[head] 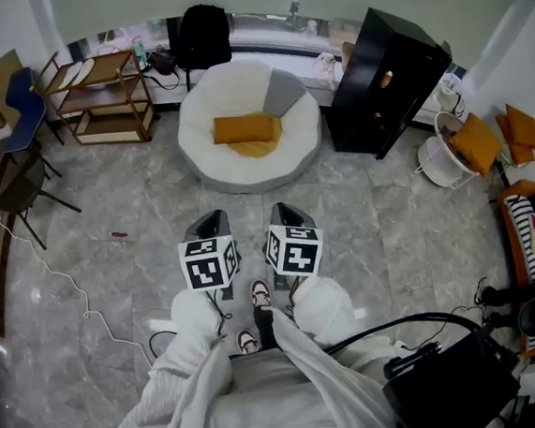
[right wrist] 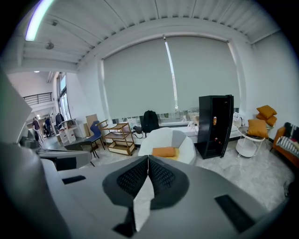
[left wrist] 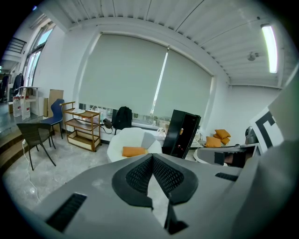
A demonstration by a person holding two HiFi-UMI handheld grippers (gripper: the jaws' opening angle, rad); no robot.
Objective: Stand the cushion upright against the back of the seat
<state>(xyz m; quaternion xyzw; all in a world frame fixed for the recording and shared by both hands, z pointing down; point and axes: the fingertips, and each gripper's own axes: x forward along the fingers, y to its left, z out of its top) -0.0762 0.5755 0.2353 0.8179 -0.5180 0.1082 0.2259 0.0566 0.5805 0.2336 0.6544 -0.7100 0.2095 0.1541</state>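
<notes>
Cushion (head: 245, 128), orange, seems to lie flat on the white seat (head: 208, 167), well apart from the left gripper (head: 213, 220) and right gripper (head: 288, 212); both are pressed together, empty.

The head view looks steeply down, both gripper views forward, all sharing the distant white seat (head: 207, 96).

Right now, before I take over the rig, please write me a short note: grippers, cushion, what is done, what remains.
Left gripper: shut, empty.
Right gripper: shut, empty.
Both are over the floor, well short of the white seat.
Orange cushion lies flat on the seat.
Done: nothing yet.
Left: approach, grip the cushion, stand it upright against the seat's back.
</notes>
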